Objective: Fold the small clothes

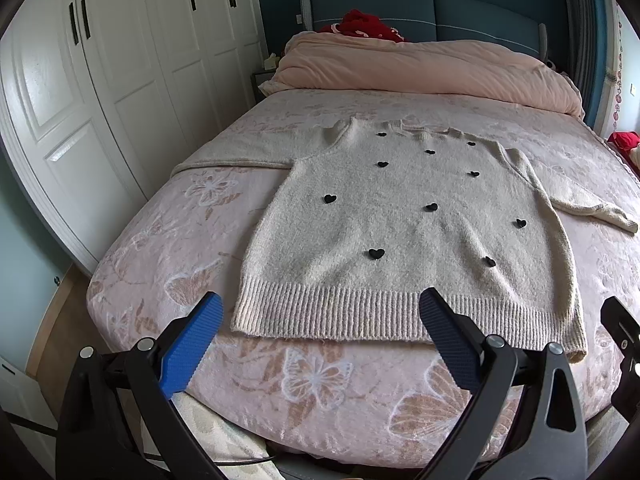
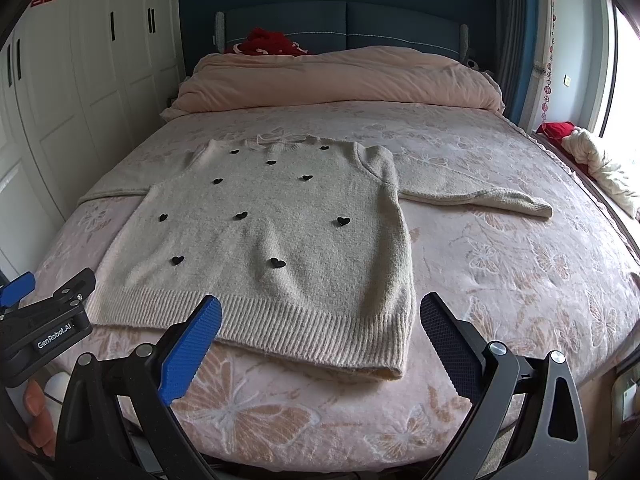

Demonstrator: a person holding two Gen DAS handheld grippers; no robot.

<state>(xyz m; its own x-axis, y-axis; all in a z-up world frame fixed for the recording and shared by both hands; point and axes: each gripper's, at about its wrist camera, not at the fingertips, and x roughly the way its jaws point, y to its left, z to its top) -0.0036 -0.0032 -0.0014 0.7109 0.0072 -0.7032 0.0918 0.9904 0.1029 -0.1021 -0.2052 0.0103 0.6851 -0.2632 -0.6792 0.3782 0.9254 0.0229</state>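
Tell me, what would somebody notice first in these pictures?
First, the cream sweater with little black hearts, spread flat in the middle of the bed. Next, the puffy pink duvet heaped by the blue headboard. Up close, the left tongs and right tongs gape open above the sweater's hem.

1. We saw that the sweater (image 1: 404,236) was a fuzzy, matt knit, ribbed along its hem, with small black hearts.
2. The bedspread (image 2: 520,280) at lower right looked like soft matt cloth with a woven butterfly pattern.
3. The left gripper (image 1: 320,312) had ridged blue finger pads (image 1: 192,348) on smooth black plastic arms with shiny metal pivots.
4. The wardrobe doors (image 1: 120,60) at upper left looked smooth and semi-gloss.
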